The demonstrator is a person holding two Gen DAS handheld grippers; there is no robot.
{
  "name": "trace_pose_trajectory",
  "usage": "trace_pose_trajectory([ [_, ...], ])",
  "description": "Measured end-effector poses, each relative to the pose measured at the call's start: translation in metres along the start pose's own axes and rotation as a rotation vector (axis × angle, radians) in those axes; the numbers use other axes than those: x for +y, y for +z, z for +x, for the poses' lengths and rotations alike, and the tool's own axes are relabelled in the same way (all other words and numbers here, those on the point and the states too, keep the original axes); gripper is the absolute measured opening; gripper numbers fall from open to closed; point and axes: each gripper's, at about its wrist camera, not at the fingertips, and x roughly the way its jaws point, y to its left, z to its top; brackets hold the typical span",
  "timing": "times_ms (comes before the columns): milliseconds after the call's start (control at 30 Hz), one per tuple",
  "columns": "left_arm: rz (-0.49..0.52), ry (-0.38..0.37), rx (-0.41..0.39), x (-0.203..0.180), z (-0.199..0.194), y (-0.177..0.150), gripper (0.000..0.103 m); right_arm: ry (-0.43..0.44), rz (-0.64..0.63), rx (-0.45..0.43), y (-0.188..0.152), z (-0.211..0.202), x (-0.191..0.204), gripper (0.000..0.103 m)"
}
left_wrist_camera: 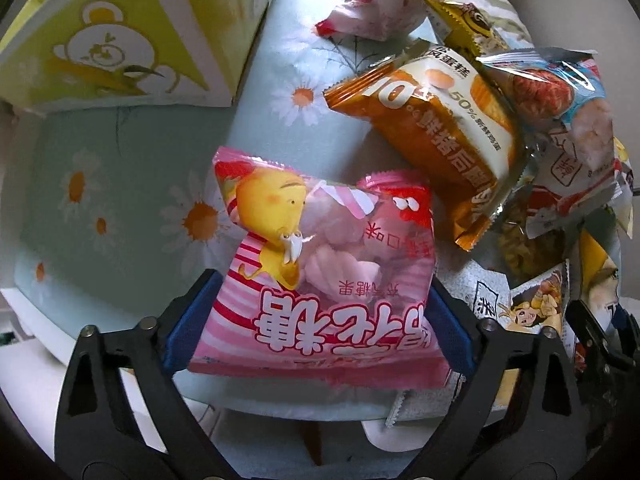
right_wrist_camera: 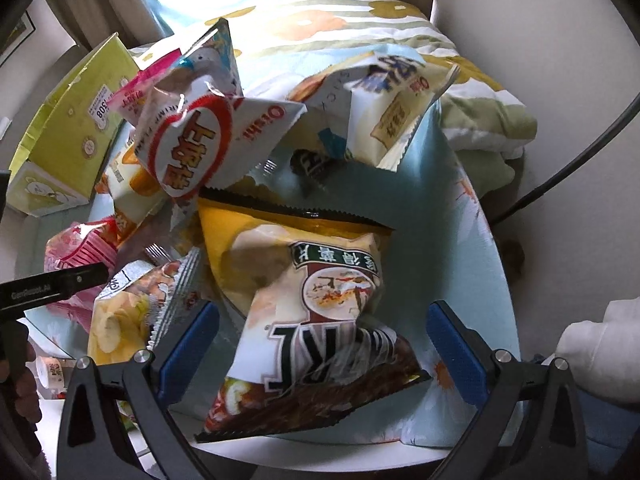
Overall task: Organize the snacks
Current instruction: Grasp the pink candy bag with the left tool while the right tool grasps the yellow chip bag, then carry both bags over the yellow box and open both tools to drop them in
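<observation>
The left gripper (left_wrist_camera: 316, 332) points almost straight down over a pink marshmallow bag (left_wrist_camera: 320, 272), whose lower printed half lies between the two blue pads (left_wrist_camera: 188, 328). The bag is nearly as wide as the gap: its right edge sits against the right pad, and on the left I cannot tell whether pad and wrapper touch, so the jaws read as wide apart around the bag, not yet clamped on it. The bag's long axis runs up the picture, away from the camera, so the pads face its two long sides, which is what a squeeze needs. It lies on the daisy-print cloth (left_wrist_camera: 120, 208), with an orange cake pack (left_wrist_camera: 432, 128) just beside its upper right corner and the green bear-print box (left_wrist_camera: 108, 40) well apart at upper left, a likely place to put it. The right gripper (right_wrist_camera: 324, 348) also has its jaws spread, around a yellow chip bag (right_wrist_camera: 312, 312) lying lengthwise between the pads, with clear cloth showing on either side. Of the two, the left looks nearer to a grip.
</observation>
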Motion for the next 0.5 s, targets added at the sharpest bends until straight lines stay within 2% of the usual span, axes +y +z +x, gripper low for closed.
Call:
trace_pose_trajectory([
  [200, -0.009, -0.039, -0.016, 0.014, -0.003, -0.008, 0.087, 0.024, 0.016, 0.027, 0.007, 0.013, -0.006, 0.103],
  [367, -0.002, -0.042, -0.019, 0.014, -0.007, -0.012, 0.085, 0.027, 0.002, 0.032, 0.009, 0.017, -0.008, 0.100],
  [400, -0.001, -0.042, -0.019, 0.015, -0.008, -0.013, 0.085, 0.023, -0.003, 0.032, 0.010, 0.017, -0.008, 0.096],
  [500, 0.006, -0.037, -0.020, 0.013, -0.010, -0.015, 0.084, 0.011, -0.014, 0.033, 0.012, 0.019, -0.008, 0.076],
])
